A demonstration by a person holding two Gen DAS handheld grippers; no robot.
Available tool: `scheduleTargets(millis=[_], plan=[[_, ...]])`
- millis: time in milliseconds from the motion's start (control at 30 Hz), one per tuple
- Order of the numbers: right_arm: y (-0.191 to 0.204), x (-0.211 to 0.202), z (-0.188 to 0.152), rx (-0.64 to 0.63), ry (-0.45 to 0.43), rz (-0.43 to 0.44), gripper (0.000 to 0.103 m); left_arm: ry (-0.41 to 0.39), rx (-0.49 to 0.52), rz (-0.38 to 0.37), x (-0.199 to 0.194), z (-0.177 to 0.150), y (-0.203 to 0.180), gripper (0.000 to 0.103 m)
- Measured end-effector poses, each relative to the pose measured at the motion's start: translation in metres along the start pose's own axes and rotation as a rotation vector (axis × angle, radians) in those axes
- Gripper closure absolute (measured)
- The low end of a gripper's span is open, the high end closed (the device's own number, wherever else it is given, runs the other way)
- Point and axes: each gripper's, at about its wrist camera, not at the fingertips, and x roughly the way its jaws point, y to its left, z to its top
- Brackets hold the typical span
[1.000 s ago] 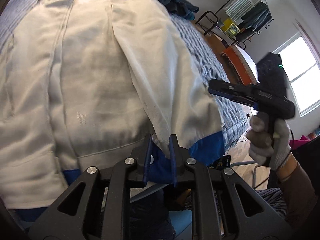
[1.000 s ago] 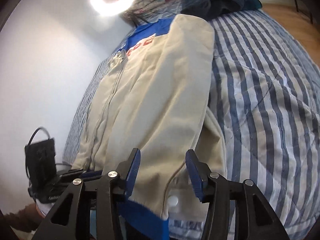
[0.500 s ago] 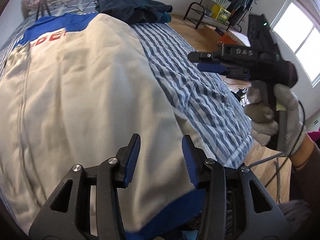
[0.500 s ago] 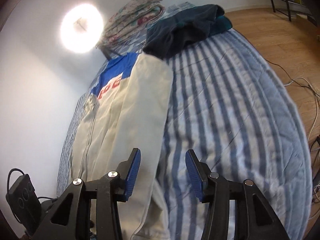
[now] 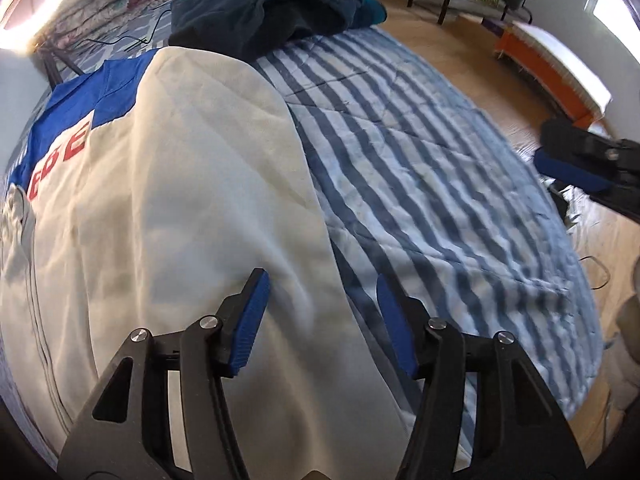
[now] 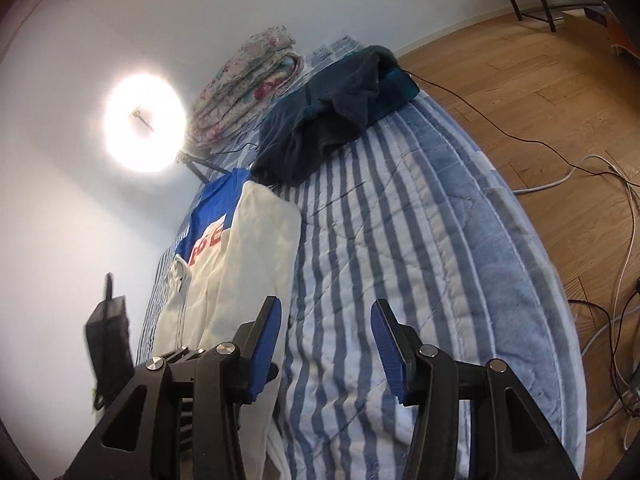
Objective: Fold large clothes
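A cream jacket (image 5: 160,200) with a blue yoke and red letters lies flat on the striped bedspread (image 5: 420,180), one side folded over its front. My left gripper (image 5: 320,280) hovers above the jacket's right edge. Its jaws are opening, and no cloth is pinched between the blue pads. My right gripper (image 6: 326,306) stands open over bare bedspread just right of the jacket (image 6: 248,248), with nothing between its fingers. In the left wrist view one blue pad of the right gripper (image 5: 576,172) shows at the far right edge.
A heap of dark clothes (image 6: 332,120) lies at the far end of the bed beside a folded floral quilt (image 6: 248,88) and a lit ring light (image 6: 144,124). Wooden floor with loose cables (image 6: 580,168) runs along the right. An orange bench (image 5: 552,76) stands beyond.
The left gripper let go of the jacket's blue hem, spread its jaws and swung right to the jacket's right edge. The right gripper slid right, off the jacket and over the bedspread.
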Motion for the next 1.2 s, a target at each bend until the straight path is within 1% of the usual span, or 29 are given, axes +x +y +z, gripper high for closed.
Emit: scheduleTargets(millis=[100, 167, 200, 233, 267, 300, 367, 433, 533, 633, 767, 900, 933, 967, 1133, 1167, 1200], plan=[[-0.004, 0.001, 0.006, 0.006, -0.007, 0.017, 0.053, 0.017, 0.024, 0.024, 0.014, 0.005, 0.002, 0.046], [-0.003, 0.005, 0.010, 0.005, -0.008, 0.035, 0.053, 0.002, 0.018, 0.020, 0.017, 0.004, 0.009, 0.064], [-0.002, 0.008, 0.012, -0.001, -0.005, 0.039, 0.053, -0.006, 0.017, 0.017, 0.018, 0.004, 0.011, 0.084], [0.001, 0.012, 0.014, -0.012, 0.000, 0.041, 0.053, -0.013, 0.009, -0.025, 0.019, 0.004, 0.017, 0.097], [0.003, 0.015, 0.015, -0.024, 0.008, 0.043, 0.053, -0.017, -0.021, -0.082, 0.018, 0.004, 0.025, 0.098], [0.006, 0.019, 0.015, -0.036, 0.015, 0.045, 0.053, -0.023, -0.054, -0.124, 0.015, 0.003, 0.033, 0.100], [0.010, 0.027, 0.017, -0.058, 0.030, 0.050, 0.053, -0.044, -0.179, -0.271, 0.005, 0.000, 0.059, 0.101], [0.014, 0.037, 0.019, -0.070, 0.044, 0.057, 0.053, -0.080, -0.270, -0.346, -0.007, -0.006, 0.081, 0.101], [0.020, 0.057, 0.027, -0.074, 0.063, 0.067, 0.053, -0.144, -0.353, -0.407, -0.026, -0.018, 0.109, 0.101], [0.031, 0.086, 0.037, -0.102, 0.086, 0.057, 0.053, -0.181, -0.401, -0.437, -0.036, -0.027, 0.127, 0.101], [0.055, 0.135, 0.043, -0.171, 0.168, 0.101, 0.053, -0.211, -0.423, -0.442, -0.041, -0.034, 0.137, 0.101], [0.083, 0.173, 0.044, -0.252, 0.196, 0.137, 0.053, -0.229, -0.439, -0.462, -0.044, -0.043, 0.141, 0.101], [0.088, 0.179, 0.045, -0.263, 0.190, 0.129, 0.053, -0.232, -0.441, -0.462, -0.045, -0.045, 0.143, 0.101], [0.092, 0.186, 0.047, -0.266, 0.178, 0.115, 0.051, -0.234, -0.440, -0.465, -0.047, -0.048, 0.145, 0.101], [0.096, 0.208, 0.066, -0.188, 0.147, 0.189, 0.049, -0.253, -0.433, -0.454, -0.052, -0.051, 0.150, 0.101], [0.098, 0.211, 0.068, -0.180, 0.142, 0.193, 0.050, -0.255, -0.435, -0.457, -0.053, -0.051, 0.151, 0.101], [0.100, 0.213, 0.070, -0.185, 0.131, 0.175, 0.050, -0.253, -0.437, -0.464, -0.052, -0.052, 0.152, 0.101]])
